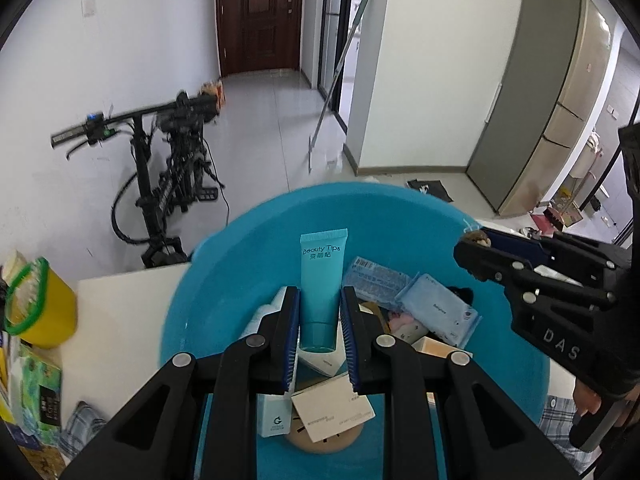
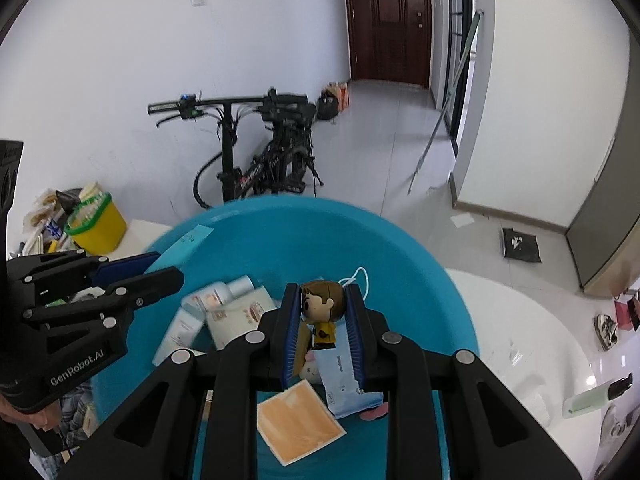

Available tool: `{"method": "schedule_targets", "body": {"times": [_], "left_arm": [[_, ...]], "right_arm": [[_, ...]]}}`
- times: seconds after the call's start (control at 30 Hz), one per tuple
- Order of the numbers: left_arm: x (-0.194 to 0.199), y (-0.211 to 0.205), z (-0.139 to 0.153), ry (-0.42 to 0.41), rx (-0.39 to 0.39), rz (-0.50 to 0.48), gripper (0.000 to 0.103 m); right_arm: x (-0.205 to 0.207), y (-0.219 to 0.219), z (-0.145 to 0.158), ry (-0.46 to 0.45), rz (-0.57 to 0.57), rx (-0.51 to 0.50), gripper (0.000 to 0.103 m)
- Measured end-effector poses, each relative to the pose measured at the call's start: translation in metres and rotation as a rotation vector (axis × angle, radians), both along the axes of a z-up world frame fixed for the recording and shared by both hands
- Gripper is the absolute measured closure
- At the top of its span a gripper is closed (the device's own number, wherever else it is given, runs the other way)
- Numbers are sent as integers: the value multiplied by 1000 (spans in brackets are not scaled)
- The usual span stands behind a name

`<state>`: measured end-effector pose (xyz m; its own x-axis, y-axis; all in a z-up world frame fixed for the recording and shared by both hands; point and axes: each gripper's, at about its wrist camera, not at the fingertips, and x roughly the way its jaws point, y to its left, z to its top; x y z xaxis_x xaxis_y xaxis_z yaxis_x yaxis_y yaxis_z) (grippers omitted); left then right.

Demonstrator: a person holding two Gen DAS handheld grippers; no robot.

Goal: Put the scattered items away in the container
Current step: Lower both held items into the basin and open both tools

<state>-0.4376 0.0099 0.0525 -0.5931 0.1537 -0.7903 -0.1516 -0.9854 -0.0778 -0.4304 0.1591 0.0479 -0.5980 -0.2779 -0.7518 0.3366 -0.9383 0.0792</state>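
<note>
Both over the blue basin (image 1: 224, 264), ready to drop: left tongs (image 1: 320, 320) clamped on teal tube (image 1: 322, 280), right tongs (image 2: 323, 320) seemingly clamped on doll figurine (image 2: 322, 304), poised above items already inside.

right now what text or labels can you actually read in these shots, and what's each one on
"Beauty Tips": teal tube between the left gripper fingers.
"DAS": body of the right gripper, seen from the left wrist.
"GenRobot.AI": left gripper body, seen from the right wrist.
"G" logo: white box in the blue basin.
Print on packets and cards: too small to read.
</note>
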Motion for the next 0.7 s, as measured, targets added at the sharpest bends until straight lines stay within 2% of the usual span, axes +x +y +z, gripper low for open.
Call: {"method": "schedule_targets", "body": {"times": [0.3,0.7], "left_arm": [[-19,2,-40,-109,19,-4,81],[-30,-1,-67,-172,17,26,81]], "right_arm": [[-9,-4,-40,-115,23,15,82],[-13,-1,-50,-134,26,10,82]]}}
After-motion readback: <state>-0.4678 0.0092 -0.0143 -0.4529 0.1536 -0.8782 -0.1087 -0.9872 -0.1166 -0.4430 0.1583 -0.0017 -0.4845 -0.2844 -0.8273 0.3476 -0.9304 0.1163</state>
